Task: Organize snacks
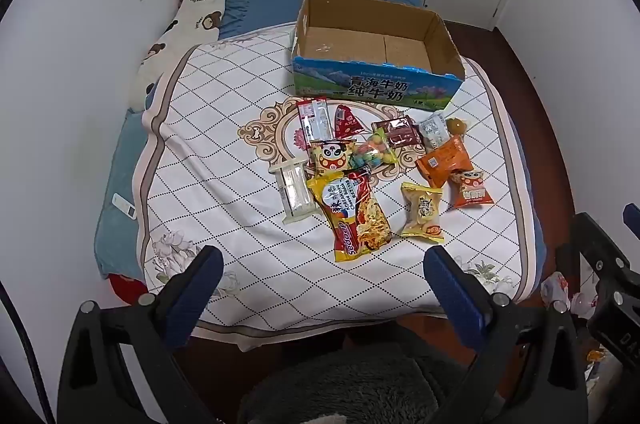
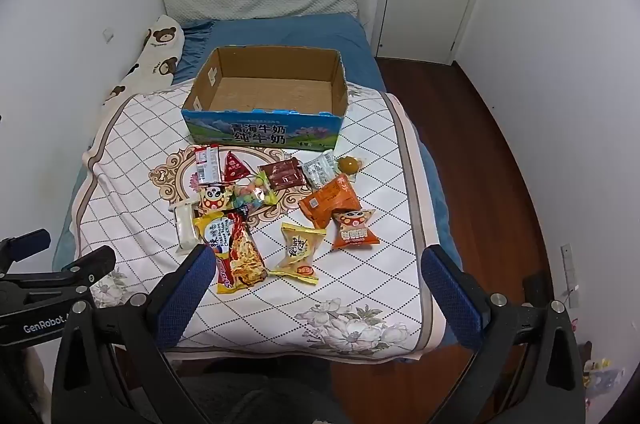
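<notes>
The left gripper (image 1: 320,276) hangs above the near edge of the bed with its fingers spread wide and nothing between them. The right gripper (image 2: 318,280) is held the same way just beside it, fingers spread wide and empty.

Ahead of both grippers a quilt (image 1: 208,151) with a diamond pattern covers the near part of the bed, and the snacks lie scattered on it. Closest to the left gripper, straight ahead, is a long yellow and red noodle packet (image 1: 354,214). Touching that packet's far left side lies a clear plastic pack (image 1: 294,193). Just right of the noodle packet sits a yellow pastry packet (image 1: 422,216), apart from it. Farther ahead and to the right lie an orange packet (image 1: 444,161) and a small orange and white packet (image 1: 470,189), touching each other.

Beyond the noodle packet are a panda packet (image 1: 330,155) and a bag of coloured candies (image 1: 374,155), side by side. Farther still lie a red and silver packet (image 1: 315,121), a red triangular packet (image 1: 348,121), a brown packet (image 1: 398,131), a silver packet (image 1: 434,129) and a yellow jelly cup (image 1: 456,125).

Behind the snacks, farthest from the grippers, stands an open cardboard box (image 1: 376,89) with a blue printed front. From the right wrist view the box (image 2: 264,131) shows a bare brown floor.
</notes>
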`<state>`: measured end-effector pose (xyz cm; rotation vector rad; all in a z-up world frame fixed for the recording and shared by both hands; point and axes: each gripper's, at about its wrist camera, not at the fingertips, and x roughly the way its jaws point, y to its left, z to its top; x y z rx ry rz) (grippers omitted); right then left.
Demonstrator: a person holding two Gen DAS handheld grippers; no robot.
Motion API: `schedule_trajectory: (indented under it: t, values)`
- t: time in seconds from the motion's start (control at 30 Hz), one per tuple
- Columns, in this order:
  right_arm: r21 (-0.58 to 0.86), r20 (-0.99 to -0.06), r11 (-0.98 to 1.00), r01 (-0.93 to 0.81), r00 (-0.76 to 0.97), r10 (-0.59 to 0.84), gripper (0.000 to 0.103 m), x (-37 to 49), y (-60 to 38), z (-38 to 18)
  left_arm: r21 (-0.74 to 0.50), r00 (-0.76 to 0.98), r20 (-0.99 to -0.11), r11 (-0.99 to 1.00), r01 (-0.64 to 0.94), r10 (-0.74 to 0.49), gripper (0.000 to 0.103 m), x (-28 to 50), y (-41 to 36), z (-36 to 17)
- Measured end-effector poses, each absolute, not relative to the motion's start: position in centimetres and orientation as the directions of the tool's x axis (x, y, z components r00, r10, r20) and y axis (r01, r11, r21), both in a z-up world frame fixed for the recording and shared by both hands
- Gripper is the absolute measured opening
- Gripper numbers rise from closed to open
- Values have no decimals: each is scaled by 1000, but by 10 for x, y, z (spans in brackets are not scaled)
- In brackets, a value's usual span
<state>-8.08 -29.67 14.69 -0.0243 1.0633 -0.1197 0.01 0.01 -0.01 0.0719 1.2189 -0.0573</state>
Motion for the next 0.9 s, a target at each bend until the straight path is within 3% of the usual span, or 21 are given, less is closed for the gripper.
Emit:
schedule_trajectory:
  t: [0.9]
  values:
    - [-71, -872, 993, 92, 477, -107, 103, -80, -298, 149, 38, 363, -932, 994, 99, -1, 103, 0, -10, 7]
